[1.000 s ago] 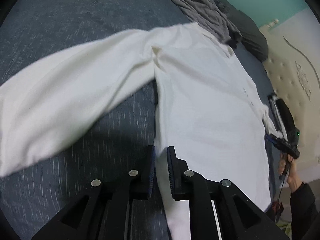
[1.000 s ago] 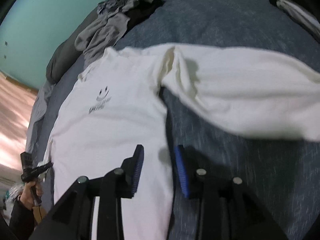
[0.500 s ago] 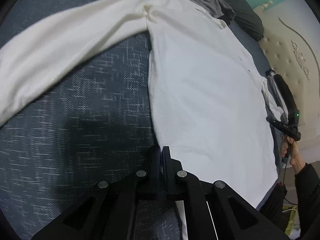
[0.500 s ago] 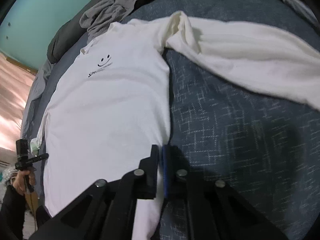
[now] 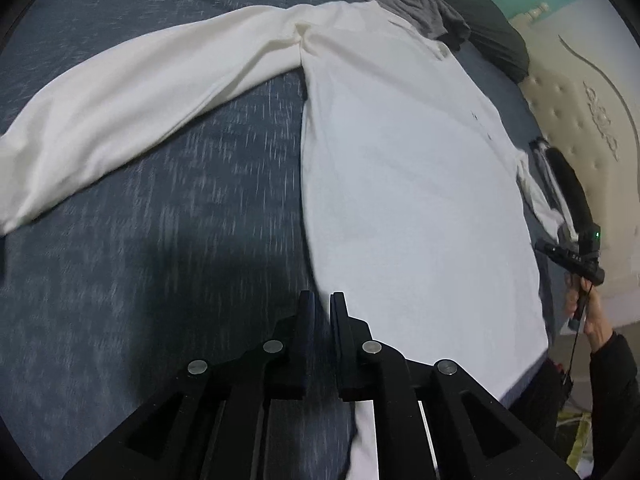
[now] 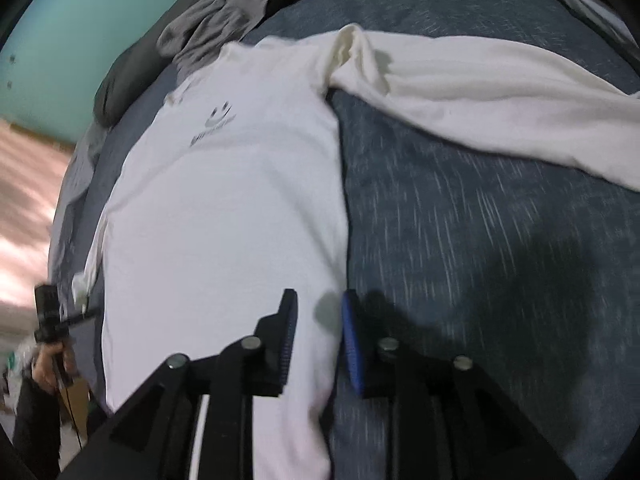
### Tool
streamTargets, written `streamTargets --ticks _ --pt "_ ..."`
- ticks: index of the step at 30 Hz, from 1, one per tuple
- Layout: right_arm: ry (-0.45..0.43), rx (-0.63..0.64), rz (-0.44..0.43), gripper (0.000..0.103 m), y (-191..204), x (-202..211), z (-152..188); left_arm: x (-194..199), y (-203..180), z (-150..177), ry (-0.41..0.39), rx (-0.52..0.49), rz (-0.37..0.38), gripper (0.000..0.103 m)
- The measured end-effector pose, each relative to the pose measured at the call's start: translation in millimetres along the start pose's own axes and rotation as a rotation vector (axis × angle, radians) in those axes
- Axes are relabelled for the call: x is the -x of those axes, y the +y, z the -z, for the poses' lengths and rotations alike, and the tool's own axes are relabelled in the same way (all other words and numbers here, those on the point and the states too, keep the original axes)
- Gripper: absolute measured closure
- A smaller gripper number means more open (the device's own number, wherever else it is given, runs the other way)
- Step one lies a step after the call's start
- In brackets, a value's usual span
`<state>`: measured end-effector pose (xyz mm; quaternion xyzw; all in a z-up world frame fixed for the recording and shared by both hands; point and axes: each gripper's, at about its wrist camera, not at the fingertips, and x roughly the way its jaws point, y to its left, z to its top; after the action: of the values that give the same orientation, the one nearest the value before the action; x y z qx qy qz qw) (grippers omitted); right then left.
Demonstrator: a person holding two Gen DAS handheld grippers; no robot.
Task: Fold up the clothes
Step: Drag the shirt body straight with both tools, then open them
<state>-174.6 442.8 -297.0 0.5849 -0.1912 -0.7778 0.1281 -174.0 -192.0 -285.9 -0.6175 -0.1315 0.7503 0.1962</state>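
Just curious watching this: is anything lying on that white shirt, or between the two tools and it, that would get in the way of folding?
Nothing visible does. The white shirt lies flat on the blue bedspread, both sleeves spread out. The grey clothes pile sits beyond its collar. The left tool and right tool hover at its side edges.

Matt white knit cloth shirt (image 5: 400, 168) on rough, flecked blue woven bedspread (image 5: 180, 240); tufted, padded headboard (image 5: 576, 112).

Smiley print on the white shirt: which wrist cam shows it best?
Right wrist: the smiley print faces it on the shirt chest, though blurred. Left wrist shows only a few dark specks near the far edge.
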Motion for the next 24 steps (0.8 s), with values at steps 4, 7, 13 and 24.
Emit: streamTargets --ticks 4,7,13,24 --pt "0.066 0.054 -0.010 0.080 7.6 19.4 36.4 14.6 -8.5 32.8 0.055 -0.055 -0.016 0.088" --pt "0.109 0.093 0.000 0.080 14.9 29.0 63.4 21.5 -11.5 55.4 0.084 -0.065 -0.015 0.082" --pt "0.090 0.070 0.009 0.079 6.6 42.9 89.1 34.4 -9.5 73.2 0.079 -0.064 -0.029 0.079" --pt "-0.032 0.056 0.019 0.066 14.9 51.5 42.6 59.0 -1.4 28.4 -0.040 -0.028 -0.060 0.067"
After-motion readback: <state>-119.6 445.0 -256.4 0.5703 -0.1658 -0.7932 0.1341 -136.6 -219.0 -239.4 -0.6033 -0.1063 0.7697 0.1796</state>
